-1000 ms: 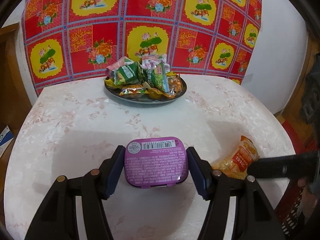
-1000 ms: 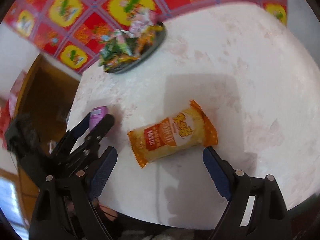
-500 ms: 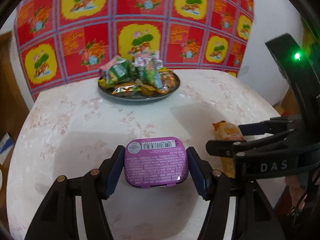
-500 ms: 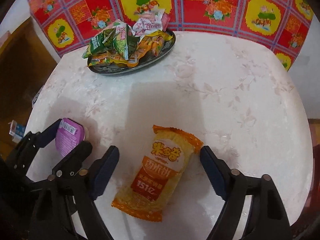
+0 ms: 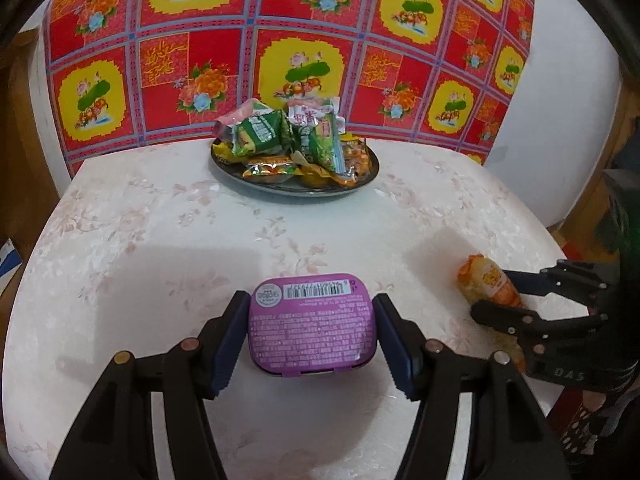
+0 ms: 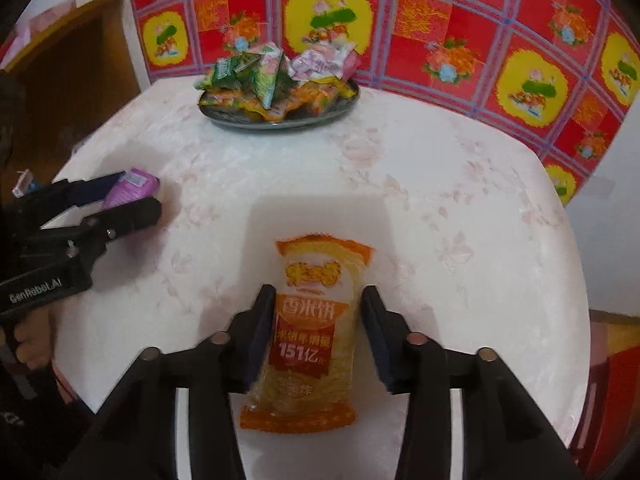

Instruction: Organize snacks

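My left gripper (image 5: 312,316) is shut on a purple snack tin (image 5: 312,322), barcode side up, just above the table's near edge; it also shows in the right wrist view (image 6: 134,190). My right gripper (image 6: 318,312) has closed around an orange rice-cracker packet (image 6: 310,336) lying on the table; the left finger touches it, the right finger stands a sliver off. The packet also shows in the left wrist view (image 5: 490,282). A dark plate (image 5: 280,188) piled with green, pink and orange snack packets sits at the table's far side.
The round table (image 5: 160,240) has a pale floral cover. A red and yellow patterned cloth (image 5: 304,40) hangs behind the plate. A wooden cabinet (image 6: 68,68) stands to the left. The table edge drops off close to both grippers.
My right gripper has swung to line up with the rice-cracker packet and its fingers have closed in on it. My left gripper still holds the purple tin in place.
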A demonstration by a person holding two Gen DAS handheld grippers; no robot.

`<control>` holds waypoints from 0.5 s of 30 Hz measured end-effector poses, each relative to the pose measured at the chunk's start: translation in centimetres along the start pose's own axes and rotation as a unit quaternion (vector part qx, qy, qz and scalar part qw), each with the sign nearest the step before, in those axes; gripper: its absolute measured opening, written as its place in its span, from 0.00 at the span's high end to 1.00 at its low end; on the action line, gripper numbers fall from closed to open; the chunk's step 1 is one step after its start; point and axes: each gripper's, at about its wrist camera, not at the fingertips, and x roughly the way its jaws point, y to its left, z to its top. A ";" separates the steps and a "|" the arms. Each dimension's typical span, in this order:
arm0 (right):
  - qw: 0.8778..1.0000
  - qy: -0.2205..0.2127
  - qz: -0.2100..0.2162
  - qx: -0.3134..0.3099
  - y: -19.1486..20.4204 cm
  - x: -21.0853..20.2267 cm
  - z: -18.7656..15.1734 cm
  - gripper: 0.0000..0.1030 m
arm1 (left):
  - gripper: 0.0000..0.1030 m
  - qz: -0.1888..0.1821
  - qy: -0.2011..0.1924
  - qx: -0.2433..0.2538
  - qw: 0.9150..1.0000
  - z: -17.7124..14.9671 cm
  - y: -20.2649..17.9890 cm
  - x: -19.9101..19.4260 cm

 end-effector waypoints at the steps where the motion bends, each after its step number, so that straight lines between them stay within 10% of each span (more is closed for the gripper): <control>1: 1.000 0.000 0.004 0.009 -0.3 -0.1 -0.3 0.63 | 0.37 0.000 0.001 0.001 1.000 0.0 0.0 0.0; 15: 0.993 -0.090 0.072 -0.009 -0.4 -2.2 4.6 0.64 | 0.37 0.040 0.062 0.013 0.997 0.9 0.3 -0.4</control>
